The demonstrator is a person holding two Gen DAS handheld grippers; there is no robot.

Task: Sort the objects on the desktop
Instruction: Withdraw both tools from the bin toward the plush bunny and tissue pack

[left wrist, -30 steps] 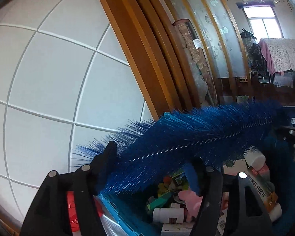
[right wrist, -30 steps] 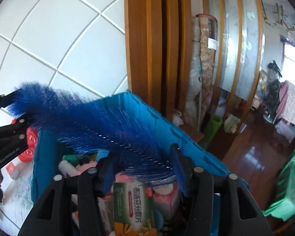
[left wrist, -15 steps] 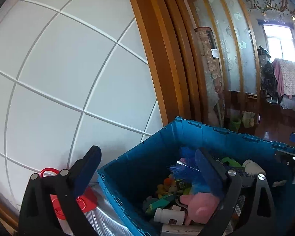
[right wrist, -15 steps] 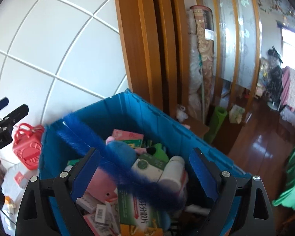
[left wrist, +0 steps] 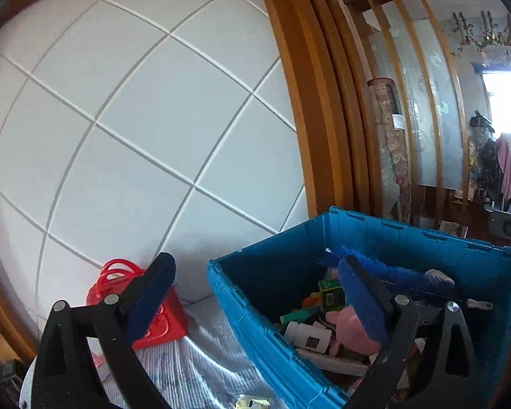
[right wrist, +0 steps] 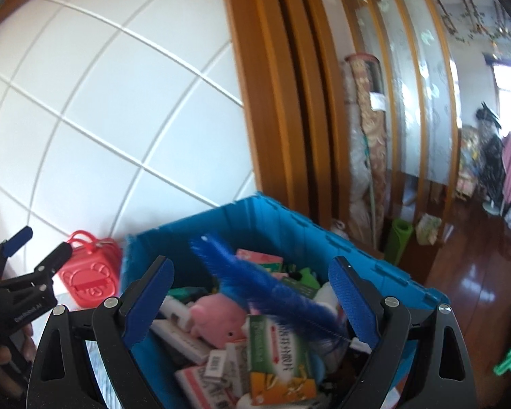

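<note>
A long blue bristle brush (right wrist: pixel 272 293) lies loose across the pile inside the blue crate (right wrist: pixel 289 218), and nothing holds it. My right gripper (right wrist: pixel 252 301) hangs open just above the crate, its blue pads on either side of the brush and apart from it. In the left wrist view the brush (left wrist: pixel 408 277) rests near the crate's (left wrist: pixel 391 225) far side. My left gripper (left wrist: pixel 259 293) is open and empty at the crate's left corner. It also shows at the left edge of the right wrist view as the left gripper (right wrist: pixel 37 247), held by a hand.
The crate holds a pink plush toy (right wrist: pixel 214 317), a green medicine box (right wrist: pixel 279 351), a white bottle (left wrist: pixel 306 332) and several small cartons. A red plastic basket (left wrist: pixel 160 320) stands left of the crate against the white panelled wall. A wooden door frame and a glossy floor lie to the right.
Both grippers held the brush a second ago. Their jaws have opened and the brush has dropped into the crate. The left gripper has drawn away to the left.
</note>
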